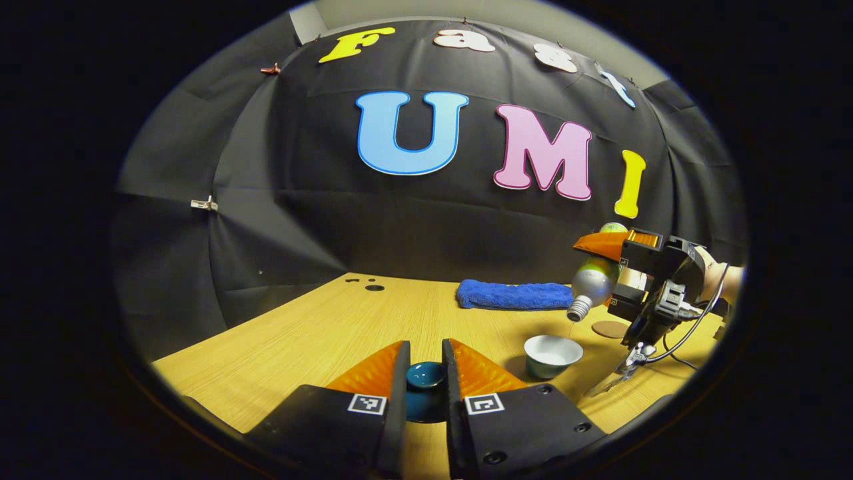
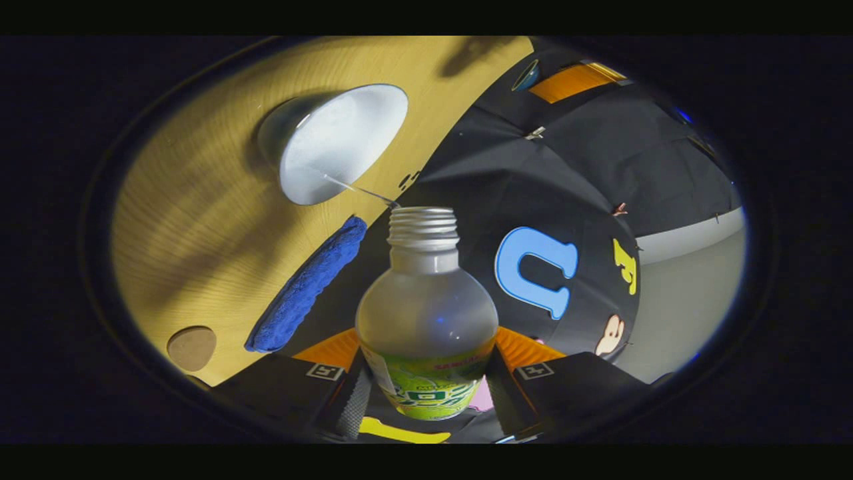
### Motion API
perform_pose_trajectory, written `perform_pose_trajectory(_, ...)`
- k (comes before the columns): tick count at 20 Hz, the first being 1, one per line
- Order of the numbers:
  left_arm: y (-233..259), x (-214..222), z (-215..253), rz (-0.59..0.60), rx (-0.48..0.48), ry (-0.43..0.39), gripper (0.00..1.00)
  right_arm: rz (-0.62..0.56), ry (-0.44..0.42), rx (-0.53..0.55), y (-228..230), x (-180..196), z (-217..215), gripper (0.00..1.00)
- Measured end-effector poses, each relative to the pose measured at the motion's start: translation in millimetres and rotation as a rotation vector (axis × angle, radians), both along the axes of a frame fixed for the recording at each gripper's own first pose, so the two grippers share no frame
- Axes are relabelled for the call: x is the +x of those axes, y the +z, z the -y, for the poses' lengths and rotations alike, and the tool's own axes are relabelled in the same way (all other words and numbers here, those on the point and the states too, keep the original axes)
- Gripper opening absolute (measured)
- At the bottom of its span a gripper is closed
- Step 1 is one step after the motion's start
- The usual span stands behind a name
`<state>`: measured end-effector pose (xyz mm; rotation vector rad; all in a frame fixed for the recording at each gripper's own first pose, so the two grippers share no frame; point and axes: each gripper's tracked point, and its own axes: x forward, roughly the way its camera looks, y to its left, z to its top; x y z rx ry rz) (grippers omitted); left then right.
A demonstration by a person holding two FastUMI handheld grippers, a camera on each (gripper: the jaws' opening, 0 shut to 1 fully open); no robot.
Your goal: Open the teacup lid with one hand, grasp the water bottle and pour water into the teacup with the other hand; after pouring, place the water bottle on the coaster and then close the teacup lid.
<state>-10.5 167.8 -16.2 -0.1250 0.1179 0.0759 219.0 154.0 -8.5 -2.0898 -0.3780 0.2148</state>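
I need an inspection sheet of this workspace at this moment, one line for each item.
Surface: wooden table, holes near the back.
Job's things: open teacup; bottle tilted over it, thin stream falling; lid held off; coaster bare.
Clutter: blue towel at the back.
Grippers: left gripper shut on lid; right gripper shut on bottle.
Cables: cable hanging from the right gripper.
Surroundings: black cloth wall.

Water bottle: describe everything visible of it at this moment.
The water bottle is clear plastic, bulb-shaped, with a green label band and a threaded, uncapped neck. The right tongs clamp its labelled body. It is tipped mouth-down over the open teacup, a thin stream running from its mouth into the cup. Nothing else touches it.
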Motion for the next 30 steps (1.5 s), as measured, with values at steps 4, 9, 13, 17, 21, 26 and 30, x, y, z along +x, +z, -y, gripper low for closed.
perform_pose_trajectory(4,-1,-2,-2,-0.006,0.003,0.006,0.29,-0.002,0.001,0.001,1,0,-1,0.78)
perform_pose_trajectory(9,-1,-3,-3,-0.010,0.001,0.007,0.29,0.006,0.003,-0.003,2,0,0,0.78)
perform_pose_trajectory(13,-1,-2,-2,-0.010,0.001,0.008,0.29,0.011,-0.001,0.001,4,0,0,0.78)
perform_pose_trajectory(17,-1,-3,-1,-0.010,0.002,0.005,0.29,-0.004,0.000,0.025,1,-2,-1,0.78)
perform_pose_trajectory(21,1,-3,1,-0.010,0.002,0.004,0.29,0.006,-0.001,0.027,4,-2,0,0.78)
perform_pose_trajectory(26,4,-6,4,-0.009,0.008,0.007,0.30,-0.080,-0.057,0.172,-3,-7,16,0.82)
perform_pose_trajectory(30,12,-5,12,-0.003,0.018,-0.001,0.29,-0.268,-0.108,0.482,-20,-20,18,0.78)
